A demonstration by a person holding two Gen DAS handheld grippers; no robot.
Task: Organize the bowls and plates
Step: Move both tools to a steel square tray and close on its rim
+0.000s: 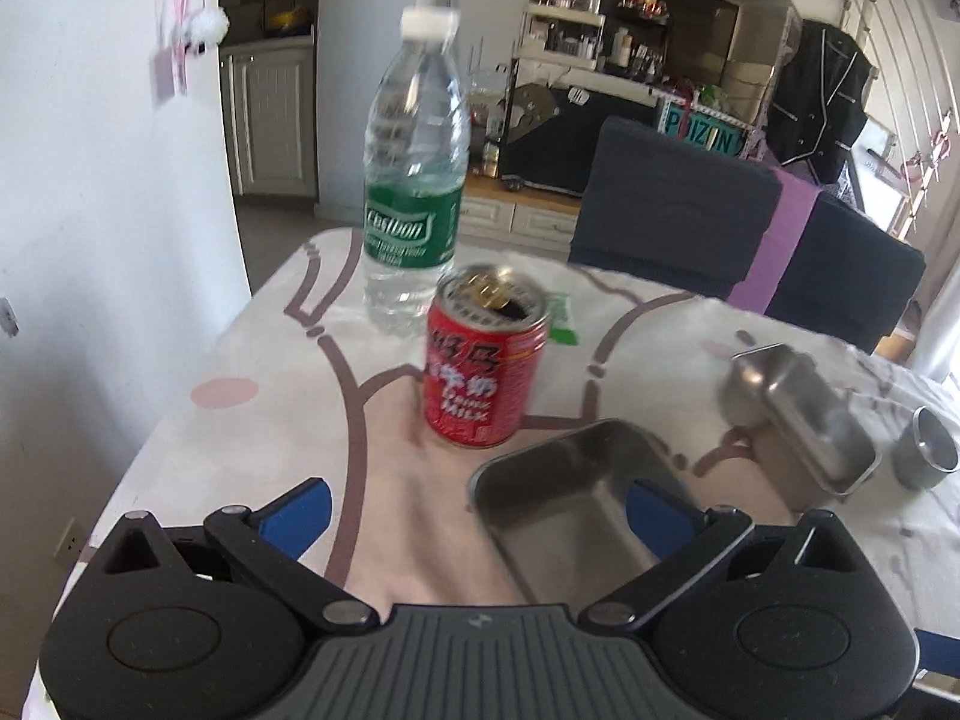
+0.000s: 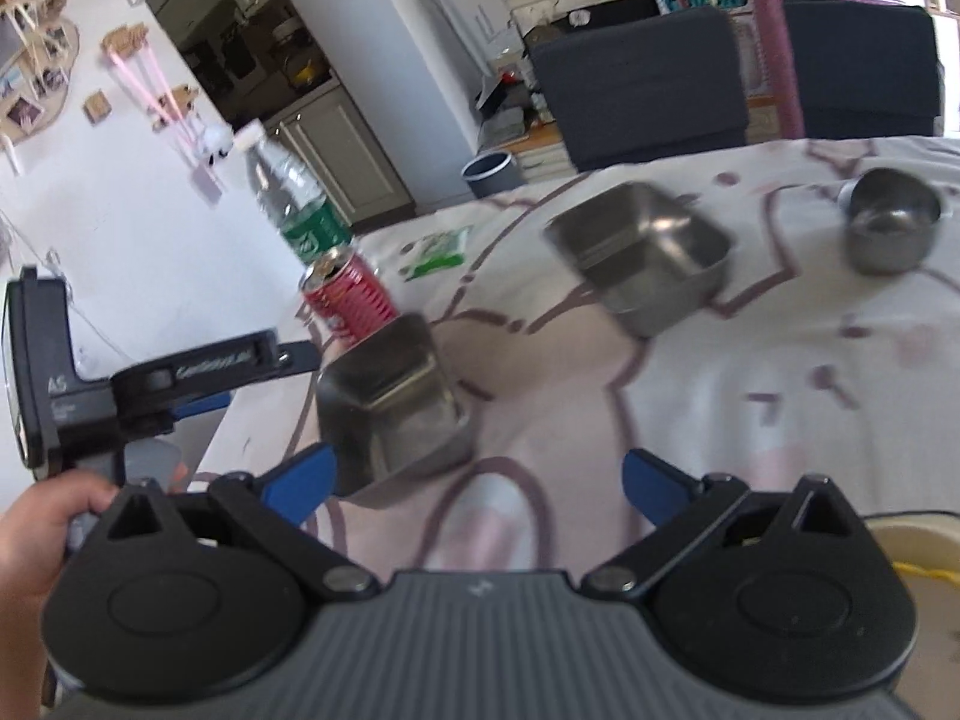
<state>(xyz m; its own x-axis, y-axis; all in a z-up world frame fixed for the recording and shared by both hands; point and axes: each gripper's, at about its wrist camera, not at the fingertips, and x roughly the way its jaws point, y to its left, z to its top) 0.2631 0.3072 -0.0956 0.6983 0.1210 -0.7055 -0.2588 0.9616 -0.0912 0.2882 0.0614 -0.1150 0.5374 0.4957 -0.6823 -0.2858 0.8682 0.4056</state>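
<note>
A rectangular steel dish (image 1: 564, 504) lies on the cloth just ahead of my open left gripper (image 1: 477, 507), nearer its right finger. It also shows in the right wrist view (image 2: 390, 402), next to the left finger of my open, empty right gripper (image 2: 477, 483). A second rectangular steel dish (image 1: 798, 414) stands further right (image 2: 642, 252). A small round steel bowl (image 1: 927, 447) stands at the far right (image 2: 891, 219).
A red milk can (image 1: 483, 360) and a water bottle (image 1: 414, 180) stand behind the near dish. A green packet (image 2: 438, 252) lies on the pink patterned tablecloth (image 1: 270, 420). Dark chairs (image 1: 678, 204) stand beyond the table. A cream rim (image 2: 918, 546) shows at lower right.
</note>
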